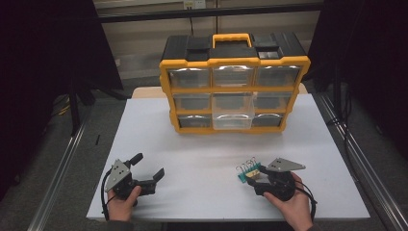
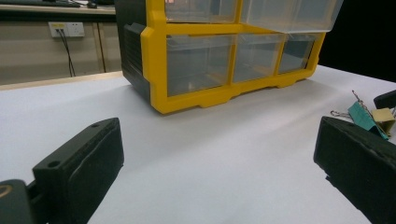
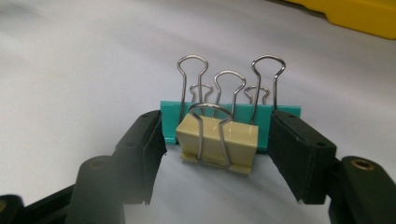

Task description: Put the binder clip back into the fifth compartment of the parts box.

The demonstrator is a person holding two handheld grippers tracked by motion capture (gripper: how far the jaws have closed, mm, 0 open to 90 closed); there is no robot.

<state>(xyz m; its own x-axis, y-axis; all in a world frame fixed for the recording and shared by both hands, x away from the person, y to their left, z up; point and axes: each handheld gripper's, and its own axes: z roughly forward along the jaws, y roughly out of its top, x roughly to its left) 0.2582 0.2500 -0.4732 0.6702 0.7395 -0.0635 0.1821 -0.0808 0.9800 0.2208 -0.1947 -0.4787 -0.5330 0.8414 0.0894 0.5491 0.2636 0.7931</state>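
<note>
Closing on the binder clips (image 3: 219,133) near the front right of the table (image 1: 202,154).

Bracketing the teal and cream clips with the right gripper (image 3: 217,154), jaws partly closed; seemingly touching the teal clip's ends, though firm pressing being hard to judge. Resting the left gripper (image 1: 146,168) wide open and empty at front left. Waiting ahead: the organizer (image 1: 233,82) with its middle drawer (image 1: 233,111) pulled out; lifting and dropping in probably remaining.
</note>
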